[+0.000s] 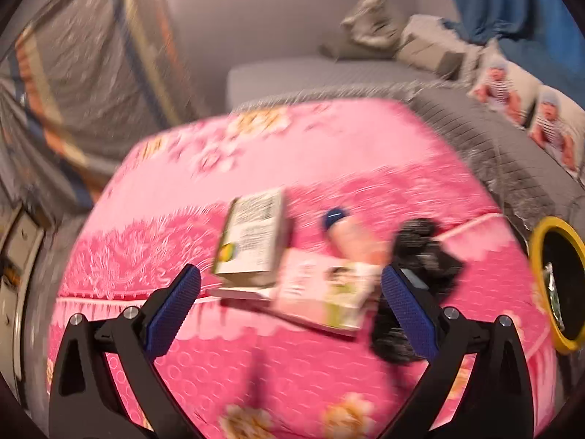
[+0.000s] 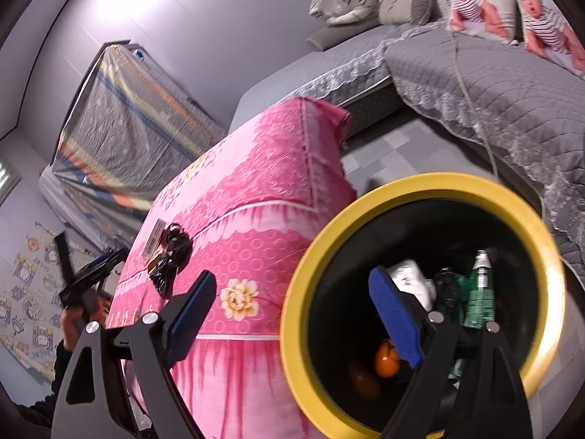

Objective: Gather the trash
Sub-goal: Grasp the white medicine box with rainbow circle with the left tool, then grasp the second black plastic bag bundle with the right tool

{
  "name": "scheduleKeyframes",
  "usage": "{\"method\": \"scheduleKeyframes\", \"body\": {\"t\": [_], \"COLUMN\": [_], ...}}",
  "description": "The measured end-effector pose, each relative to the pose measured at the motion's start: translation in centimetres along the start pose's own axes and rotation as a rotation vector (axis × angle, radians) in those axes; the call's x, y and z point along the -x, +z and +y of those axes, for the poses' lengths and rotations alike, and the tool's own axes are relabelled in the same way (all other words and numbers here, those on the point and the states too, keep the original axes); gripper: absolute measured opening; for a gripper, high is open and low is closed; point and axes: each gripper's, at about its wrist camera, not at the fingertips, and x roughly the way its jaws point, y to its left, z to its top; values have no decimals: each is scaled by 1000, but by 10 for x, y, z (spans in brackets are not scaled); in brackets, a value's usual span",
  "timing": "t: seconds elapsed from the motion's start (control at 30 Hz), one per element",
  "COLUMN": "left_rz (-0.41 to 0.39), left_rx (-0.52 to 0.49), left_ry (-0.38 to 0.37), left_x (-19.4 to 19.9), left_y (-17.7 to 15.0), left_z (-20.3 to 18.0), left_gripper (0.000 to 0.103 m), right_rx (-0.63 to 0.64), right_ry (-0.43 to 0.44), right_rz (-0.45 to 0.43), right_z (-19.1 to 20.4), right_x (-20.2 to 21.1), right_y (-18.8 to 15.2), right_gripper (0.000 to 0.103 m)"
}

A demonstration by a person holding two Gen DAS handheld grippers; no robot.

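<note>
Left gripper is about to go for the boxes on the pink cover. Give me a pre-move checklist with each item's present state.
1. Left gripper open: ok, jaws wide apart and empty.
2. Target ahead of it: ok, the upright box stands on the flat box, both between the fingers' line.
3. Other trash nearby: ok to note, a blue-capped bottle and a crumpled black bag lie beside the boxes.
4. Left view sharp enough to aim: not ok, motion blur.
5. Bin ready: ok, yellow rim open, some trash inside.
6. Right gripper free: ok, open and empty, at the bin's rim.
</note>
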Motion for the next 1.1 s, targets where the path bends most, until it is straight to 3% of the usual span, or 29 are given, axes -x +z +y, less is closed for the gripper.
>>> {"method": "scheduleKeyframes", "body": {"t": [0.2, 0.53, 0.57, 0.63, 0.7, 0.87, 1.1], "left_rz": [92, 206, 204, 215, 223, 190, 69], "left_rx": [39, 68, 57, 48, 58, 57, 102], "left_ry": [-10, -33, -24, -14, -12, -12, -46], "left_x": [-47, -104, -106, -110, -115, -98, -30], "left_y": [17, 29, 30, 32, 31, 27, 4], "left_z": [31, 46, 46, 45, 48, 53, 72], "left_gripper": [94, 94, 91, 64, 64, 62, 62], "right_rx": [42, 112, 117, 132, 147, 273, 460], "right_ry": [15, 54, 56, 64, 74, 85, 106], "right_rz": [30, 56, 57, 64, 72, 101, 165], "right_z": [14, 24, 25, 31, 37, 77, 159], "right_x": [-16, -26, -26, -28, -29, -41, -98], "right_y": [-1, -5, -5, -5, -5, -1, 4], "right_gripper": [82, 83, 83, 83, 83, 83, 83]}}
